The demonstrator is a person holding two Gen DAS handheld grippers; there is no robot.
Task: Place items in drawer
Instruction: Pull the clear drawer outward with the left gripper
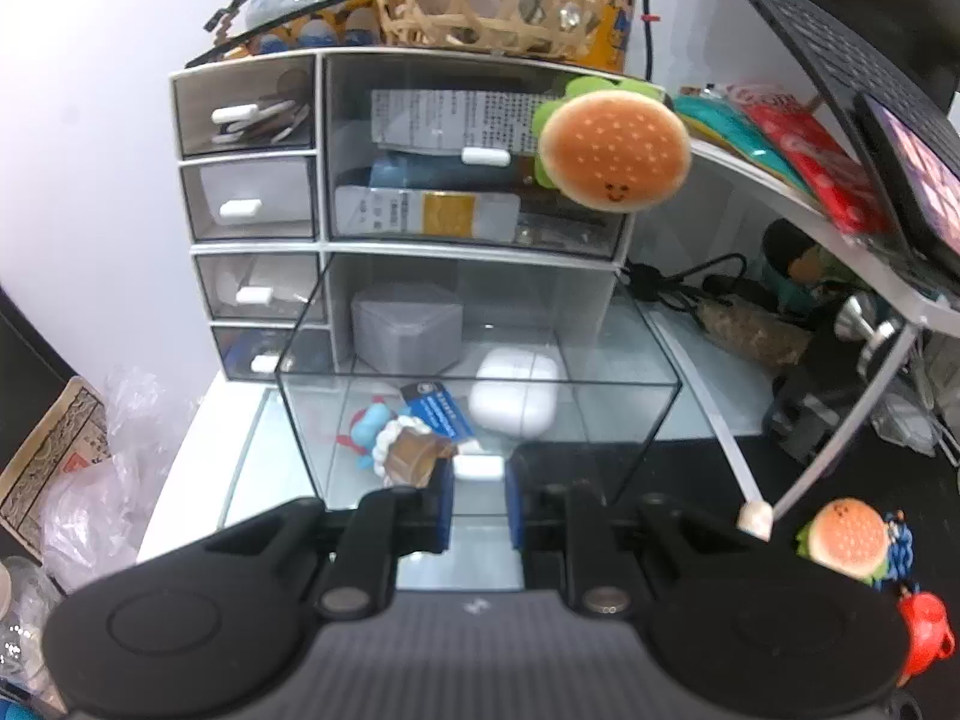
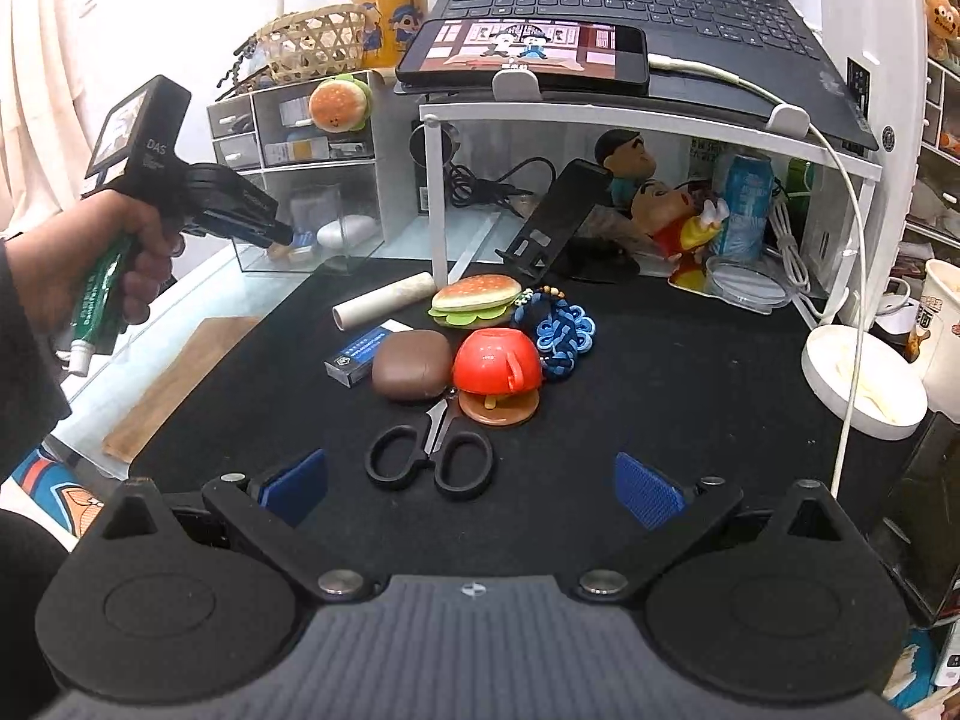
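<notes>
A clear drawer [image 1: 600, 414] is pulled out of the white organizer [image 1: 396, 246]. Inside it lie a white earbud case [image 1: 513, 399], a blue eraser box [image 1: 435, 411] and a small figure [image 1: 393, 444]. My left gripper [image 1: 478, 495] has its blue pads on either side of the drawer's white handle [image 1: 478, 468]; it also shows in the right wrist view [image 2: 282, 235]. My right gripper [image 2: 471, 489] is open and empty above black scissors [image 2: 432, 456]. Beyond lie a brown case [image 2: 411, 363], a red cup toy [image 2: 498, 363], a burger toy [image 2: 477, 300], a blue knot charm [image 2: 567, 336] and a blue box [image 2: 354, 354].
A paper roll [image 2: 384, 300] and a black phone stand [image 2: 555, 216] lie on the black mat. A white shelf [image 2: 648, 114] carries a laptop and phone [image 2: 522, 51]. A plush burger [image 1: 612, 147] hangs on the organizer. A white bowl [image 2: 864, 381] stands at right.
</notes>
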